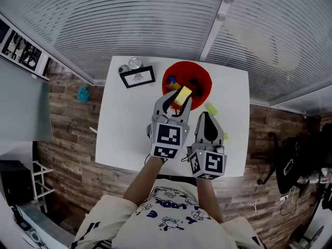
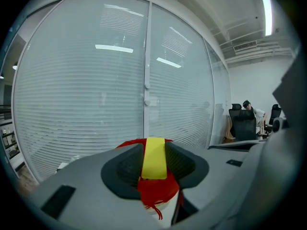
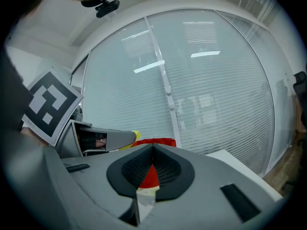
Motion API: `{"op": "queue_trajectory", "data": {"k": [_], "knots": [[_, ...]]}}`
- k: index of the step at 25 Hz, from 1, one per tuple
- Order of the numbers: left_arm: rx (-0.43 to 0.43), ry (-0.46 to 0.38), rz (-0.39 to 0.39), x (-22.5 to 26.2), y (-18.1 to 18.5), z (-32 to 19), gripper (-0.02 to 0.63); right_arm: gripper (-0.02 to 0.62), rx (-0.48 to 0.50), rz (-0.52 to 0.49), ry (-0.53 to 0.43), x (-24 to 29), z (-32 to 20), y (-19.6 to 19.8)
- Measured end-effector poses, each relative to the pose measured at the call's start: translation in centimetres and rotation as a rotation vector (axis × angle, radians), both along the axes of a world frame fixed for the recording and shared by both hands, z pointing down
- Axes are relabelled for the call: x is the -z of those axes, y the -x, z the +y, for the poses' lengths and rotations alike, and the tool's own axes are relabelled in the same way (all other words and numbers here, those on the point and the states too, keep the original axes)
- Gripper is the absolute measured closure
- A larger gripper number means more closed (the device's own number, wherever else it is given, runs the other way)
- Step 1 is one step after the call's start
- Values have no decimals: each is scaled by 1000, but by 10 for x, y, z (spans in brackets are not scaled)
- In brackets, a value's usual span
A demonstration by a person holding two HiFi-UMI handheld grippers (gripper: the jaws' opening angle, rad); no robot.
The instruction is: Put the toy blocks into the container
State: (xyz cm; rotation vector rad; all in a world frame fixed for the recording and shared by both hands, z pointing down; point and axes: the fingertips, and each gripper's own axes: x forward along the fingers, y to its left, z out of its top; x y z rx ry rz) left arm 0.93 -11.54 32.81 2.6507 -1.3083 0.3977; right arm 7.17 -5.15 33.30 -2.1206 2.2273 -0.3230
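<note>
The red bowl point(image 1: 199, 75) stands at the table's far middle with a few blocks inside. My left gripper point(image 1: 176, 99) is shut on a yellow block point(image 1: 182, 94), held over the bowl's near rim. In the left gripper view the yellow block point(image 2: 154, 158) sits upright between the pads, with the red bowl point(image 2: 158, 189) below it. My right gripper point(image 1: 206, 116) hovers to the right, shut and empty, its tips meeting point(image 3: 152, 152) with the red bowl point(image 3: 151, 177) showing beyond them. A yellow-green block point(image 1: 211, 108) lies on the table near the right gripper.
The white table point(image 1: 124, 128) ends in wooden floor on both sides. A framed sign point(image 1: 138, 77) and a metal can point(image 1: 135, 63) stand at the far left. A small green piece point(image 1: 225, 136) lies near the front right edge. Glass walls with blinds rise behind the table.
</note>
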Motion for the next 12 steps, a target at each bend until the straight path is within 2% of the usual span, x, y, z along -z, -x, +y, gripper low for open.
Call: {"op": "queue_trajectory", "data": {"k": [12], "knots": [[5,18,0,-7,-2,-11,431,564,-8,0,18,-7,-8,-4]]}}
